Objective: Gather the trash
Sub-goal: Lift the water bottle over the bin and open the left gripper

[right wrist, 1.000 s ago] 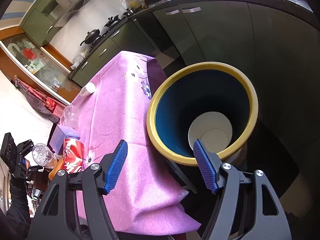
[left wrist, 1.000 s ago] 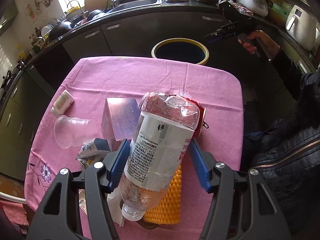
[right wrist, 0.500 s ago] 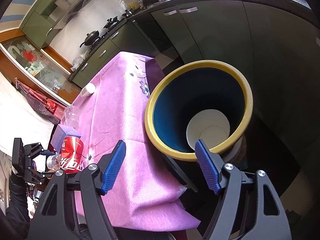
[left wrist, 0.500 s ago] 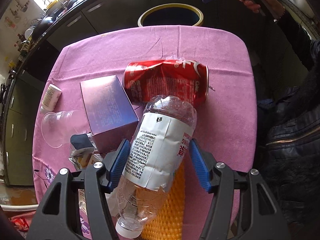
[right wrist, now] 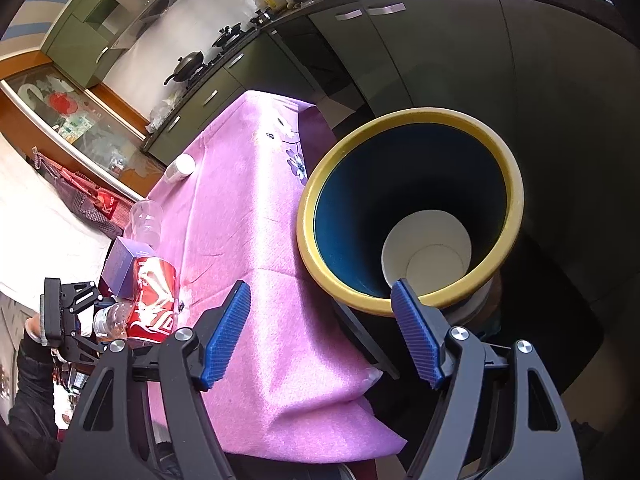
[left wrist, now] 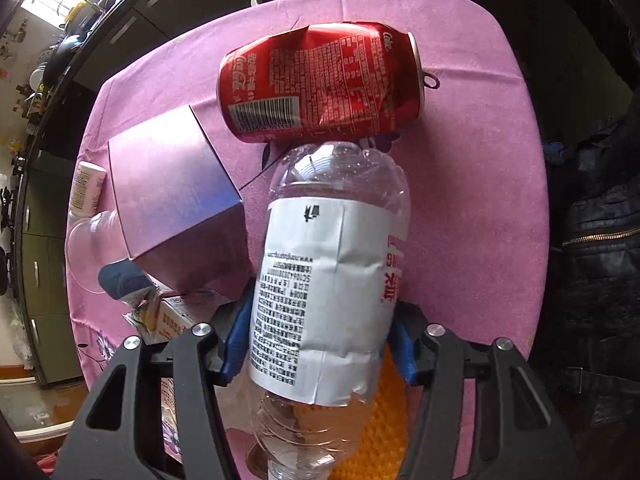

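The left gripper [left wrist: 320, 344] is closed on a clear plastic bottle [left wrist: 332, 280]. Both blue pads press against the white label, one on each side. The bottle lies lengthwise between the fingers, cap end toward the camera and base pointing away. It is held above the pink tablecloth [left wrist: 472, 184] that covers the counter.

Just beyond the bottle base lies a dented red can [left wrist: 320, 84], on its side, with the pull tab toward the right edge of the cloth. To the left of the bottle stands a purple box [left wrist: 172, 184]. A clear plastic cup [left wrist: 86, 248] lies on its side beside the box, and a small white bottle [left wrist: 86, 188] lies next to the cup. A crumpled carton [left wrist: 160, 312] sits below the box, near the left finger. An orange foam net [left wrist: 380, 420] lies under the bottle neck.

The right gripper [right wrist: 320, 332] is wide open and holds nothing. It hangs off the far end of the counter, over the gap between the cloth edge and a trash bin [right wrist: 508, 168] with a yellow rim and a dark blue interior. The right pad overlaps the near rim of the bin in the right wrist view. A white paper cup [right wrist: 428, 252] rests at the bottom of the bin. The bin rim is also visible at the top of the left wrist view, beyond the far edge of the cloth.
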